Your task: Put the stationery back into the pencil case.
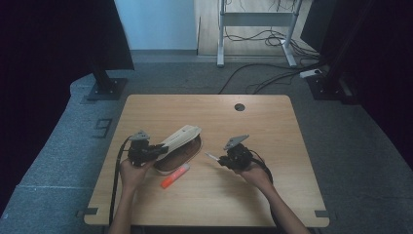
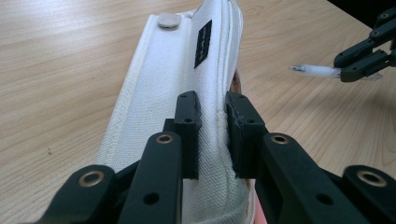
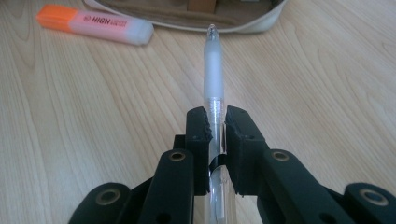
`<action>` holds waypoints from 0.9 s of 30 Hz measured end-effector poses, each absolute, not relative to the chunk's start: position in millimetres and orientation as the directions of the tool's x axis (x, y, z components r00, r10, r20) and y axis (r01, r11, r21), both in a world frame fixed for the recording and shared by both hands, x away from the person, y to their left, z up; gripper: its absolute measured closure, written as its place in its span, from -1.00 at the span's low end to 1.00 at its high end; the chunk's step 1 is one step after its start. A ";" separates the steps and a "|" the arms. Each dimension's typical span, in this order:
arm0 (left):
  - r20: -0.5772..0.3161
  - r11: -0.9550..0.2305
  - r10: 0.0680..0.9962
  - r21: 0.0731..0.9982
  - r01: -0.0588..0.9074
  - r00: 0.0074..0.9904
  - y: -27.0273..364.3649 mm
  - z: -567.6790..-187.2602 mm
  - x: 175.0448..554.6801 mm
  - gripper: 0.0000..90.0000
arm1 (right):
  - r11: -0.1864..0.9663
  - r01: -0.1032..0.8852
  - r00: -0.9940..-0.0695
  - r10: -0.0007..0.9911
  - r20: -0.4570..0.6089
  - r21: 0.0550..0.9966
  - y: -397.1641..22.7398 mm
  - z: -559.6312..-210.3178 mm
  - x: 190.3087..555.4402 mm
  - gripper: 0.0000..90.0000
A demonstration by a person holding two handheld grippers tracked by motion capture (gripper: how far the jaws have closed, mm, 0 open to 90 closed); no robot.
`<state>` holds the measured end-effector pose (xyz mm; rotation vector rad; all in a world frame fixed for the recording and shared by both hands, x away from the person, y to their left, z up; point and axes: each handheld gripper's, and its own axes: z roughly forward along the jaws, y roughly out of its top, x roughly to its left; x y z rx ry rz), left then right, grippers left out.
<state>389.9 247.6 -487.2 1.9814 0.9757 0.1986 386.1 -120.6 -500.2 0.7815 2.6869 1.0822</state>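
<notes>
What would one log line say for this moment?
left gripper: shut on pencil case flap | right gripper: shut on pen | highlighter: on table

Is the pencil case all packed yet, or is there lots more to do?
Not yet. Already done: the left hand-held gripper is shut on the flap of the white pencil case, holding it open. In hand: the right hand-held gripper grips a clear pen, its tip toward the case's opening. Left to do: the pen isn't in yet, and the orange highlighter lies on the table beside the case.
</notes>
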 end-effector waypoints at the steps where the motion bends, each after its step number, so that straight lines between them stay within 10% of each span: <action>1: -0.223 -0.291 0.702 0.777 0.558 0.676 247.8 -487.1 389.9 0.69 | 0.607 0.413 -0.856 0.514 0.060 0.679 -118.5 -499.8 387.2 0.74; 27: -0.228 -0.280 0.699 0.785 0.552 0.678 249.0 -483.5 388.2 0.70 | 0.663 0.368 -0.888 0.458 0.035 0.652 -49.1 -499.4 418.8 0.74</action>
